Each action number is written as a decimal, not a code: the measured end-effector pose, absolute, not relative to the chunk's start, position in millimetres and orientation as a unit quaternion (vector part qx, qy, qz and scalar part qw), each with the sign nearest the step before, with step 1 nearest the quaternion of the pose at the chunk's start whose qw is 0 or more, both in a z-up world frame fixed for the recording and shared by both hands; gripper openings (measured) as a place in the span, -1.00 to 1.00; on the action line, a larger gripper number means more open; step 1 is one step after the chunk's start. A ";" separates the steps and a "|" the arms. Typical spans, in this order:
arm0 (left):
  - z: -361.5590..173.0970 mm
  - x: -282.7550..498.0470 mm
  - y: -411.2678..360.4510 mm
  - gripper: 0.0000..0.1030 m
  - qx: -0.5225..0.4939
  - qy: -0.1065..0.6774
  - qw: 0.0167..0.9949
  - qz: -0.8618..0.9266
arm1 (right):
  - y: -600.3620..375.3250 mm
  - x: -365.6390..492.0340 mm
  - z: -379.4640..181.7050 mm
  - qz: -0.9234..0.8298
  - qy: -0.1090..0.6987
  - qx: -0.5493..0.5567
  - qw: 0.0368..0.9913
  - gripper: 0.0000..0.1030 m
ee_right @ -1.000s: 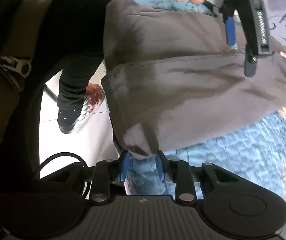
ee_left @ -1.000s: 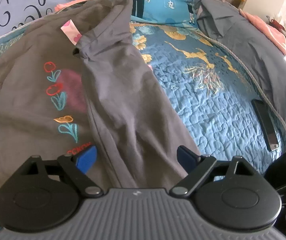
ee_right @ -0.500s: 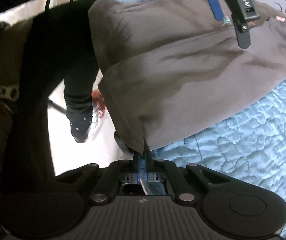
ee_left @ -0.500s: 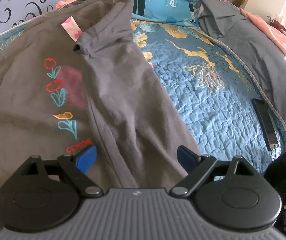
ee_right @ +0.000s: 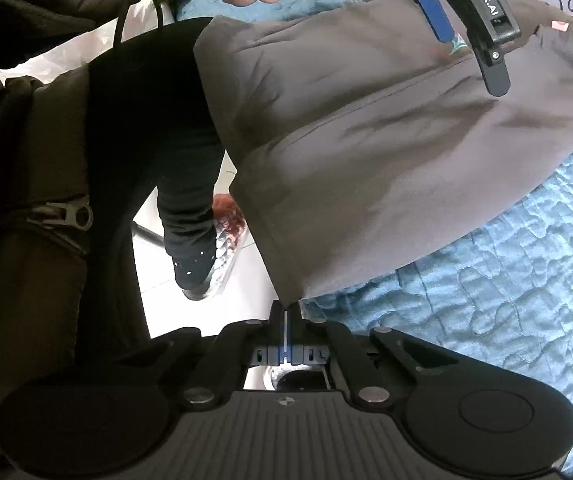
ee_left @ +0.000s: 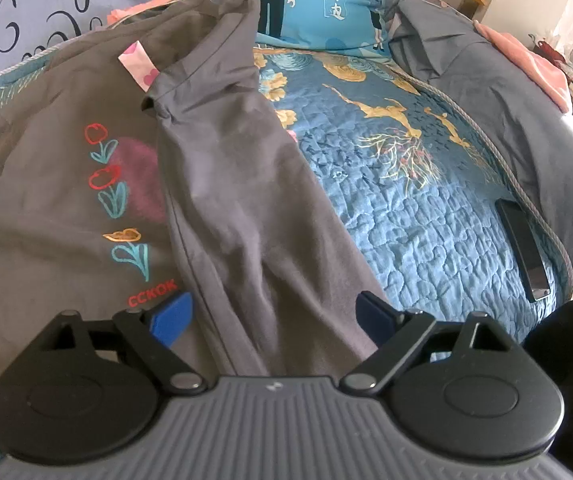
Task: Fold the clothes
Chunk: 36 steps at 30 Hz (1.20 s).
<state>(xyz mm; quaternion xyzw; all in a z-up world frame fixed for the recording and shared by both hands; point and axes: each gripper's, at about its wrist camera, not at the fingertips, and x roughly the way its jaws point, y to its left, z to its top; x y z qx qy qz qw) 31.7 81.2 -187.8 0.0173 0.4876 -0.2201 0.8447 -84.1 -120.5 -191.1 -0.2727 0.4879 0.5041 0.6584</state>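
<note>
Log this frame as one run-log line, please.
stage: fold underway | right gripper: shut on grey garment corner | left gripper: open above garment | surface: blue quilt

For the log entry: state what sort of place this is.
Most likely a bedroom at home. The grey shirt lies on a bed under a blue quilt, with a cartoon pillow at its head and a phone on the quilt.

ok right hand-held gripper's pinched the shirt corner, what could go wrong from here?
1. The right hand-held gripper is shut on only the very tip of the grey shirt corner, so the cloth may slip out when pulled.
2. The left hand-held gripper is open above the shirt and pins nothing, so the whole garment could drag rather than fold.
3. The phone lies on the quilt nearby; swung fabric might snag it.
</note>
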 end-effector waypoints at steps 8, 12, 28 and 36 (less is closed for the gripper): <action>-185.4 28.4 80.6 0.77 0.017 0.485 0.845 -0.225 | -116.6 -91.2 -192.7 0.519 0.499 -0.259 0.644 -1.00; -185.0 28.0 81.5 0.77 0.014 0.485 0.845 -0.224 | -112.2 -96.8 -193.8 0.513 0.499 -0.269 0.644 -1.00; -180.0 38.5 94.2 0.81 0.010 0.478 0.855 -0.202 | -104.9 -60.9 -170.9 0.415 0.436 -0.302 0.740 -0.16; -172.5 68.0 110.7 0.84 -0.007 0.471 0.867 -0.164 | -130.0 -10.3 -169.9 0.333 0.409 -0.190 0.828 0.03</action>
